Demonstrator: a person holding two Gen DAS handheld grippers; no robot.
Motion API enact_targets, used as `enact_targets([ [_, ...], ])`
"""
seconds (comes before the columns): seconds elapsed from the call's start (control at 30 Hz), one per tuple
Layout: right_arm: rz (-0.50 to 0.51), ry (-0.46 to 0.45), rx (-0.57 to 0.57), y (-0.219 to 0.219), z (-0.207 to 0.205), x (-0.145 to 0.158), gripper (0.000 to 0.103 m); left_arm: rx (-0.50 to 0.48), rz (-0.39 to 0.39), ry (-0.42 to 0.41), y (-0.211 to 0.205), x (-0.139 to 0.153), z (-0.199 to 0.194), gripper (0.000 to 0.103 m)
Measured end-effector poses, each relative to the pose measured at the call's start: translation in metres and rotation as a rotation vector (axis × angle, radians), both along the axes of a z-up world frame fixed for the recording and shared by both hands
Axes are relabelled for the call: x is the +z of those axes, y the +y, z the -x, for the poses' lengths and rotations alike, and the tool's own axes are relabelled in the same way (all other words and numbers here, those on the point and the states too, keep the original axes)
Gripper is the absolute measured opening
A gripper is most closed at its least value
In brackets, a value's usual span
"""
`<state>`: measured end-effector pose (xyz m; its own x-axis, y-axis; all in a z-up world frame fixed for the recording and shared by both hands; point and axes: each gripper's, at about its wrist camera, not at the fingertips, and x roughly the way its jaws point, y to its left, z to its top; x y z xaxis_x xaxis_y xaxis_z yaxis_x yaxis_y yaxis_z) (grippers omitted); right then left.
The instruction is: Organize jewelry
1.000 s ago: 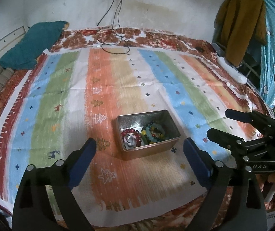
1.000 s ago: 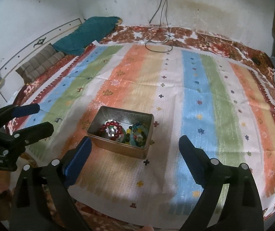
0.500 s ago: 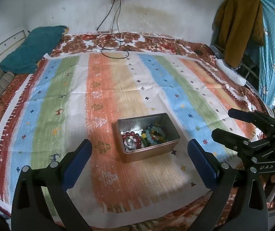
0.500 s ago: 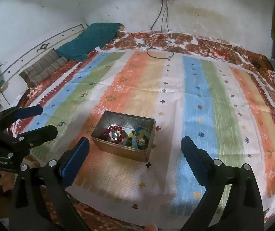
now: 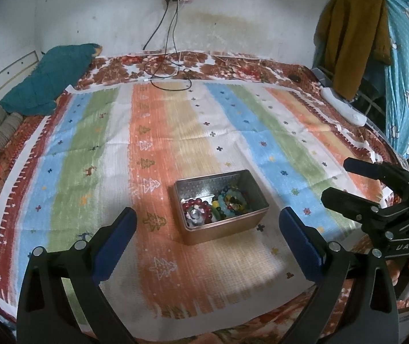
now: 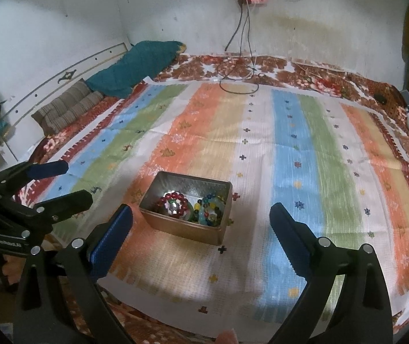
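Straight ahead in the left wrist view, we hold the left gripper (image 5: 207, 230) above the near part of a striped cloth (image 5: 158, 132), its blue-padded jaws spread wide with nothing between them. Just beyond the fingertips sits an open metal tin (image 5: 224, 230) on the orange stripe, and inside it we see a red bead bracelet (image 5: 196, 209) lying beside a heap of green, blue and yellow beads (image 5: 230, 200). At the right edge the right gripper (image 5: 333, 180) shows from the side, its two black fingers parted and clear of the tin. Past the cloth, a teal blanket (image 5: 49, 80) lies by the wall, black cables (image 5: 167, 71) trail down from a wall socket, and a mustard garment (image 5: 350, 46) hangs at the far right. Turning to the right wrist view, we see the right gripper (image 6: 200, 223) with jaws likewise apart and empty, the tin (image 6: 187, 226) resting just ahead of its left finger, bracelet (image 6: 173, 203) and beads (image 6: 210, 209) inside. The left gripper (image 6: 78, 180) appears at the left edge, fingers separated, beside the cloth (image 6: 290, 149). Striped pillows (image 6: 66, 109) lie next to the blanket (image 6: 138, 66).
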<state>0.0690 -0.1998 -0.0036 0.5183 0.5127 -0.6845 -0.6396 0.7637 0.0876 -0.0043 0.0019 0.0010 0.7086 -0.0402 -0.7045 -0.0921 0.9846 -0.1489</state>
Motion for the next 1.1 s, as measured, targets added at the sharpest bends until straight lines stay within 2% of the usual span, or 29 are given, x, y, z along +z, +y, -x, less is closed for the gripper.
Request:
enact_targets([
  [0.47,-0.001,-0.017,-0.005,0.001,0.002,0.001,0.097,0.004,-0.056,-0.053,-0.007,0.005,0.009,0.097],
  [1.1,-0.026,-0.014,0.001,-0.003,0.005,0.005,0.097,0.011,-0.078,-0.090,-0.010,0.007,0.013,0.097],
])
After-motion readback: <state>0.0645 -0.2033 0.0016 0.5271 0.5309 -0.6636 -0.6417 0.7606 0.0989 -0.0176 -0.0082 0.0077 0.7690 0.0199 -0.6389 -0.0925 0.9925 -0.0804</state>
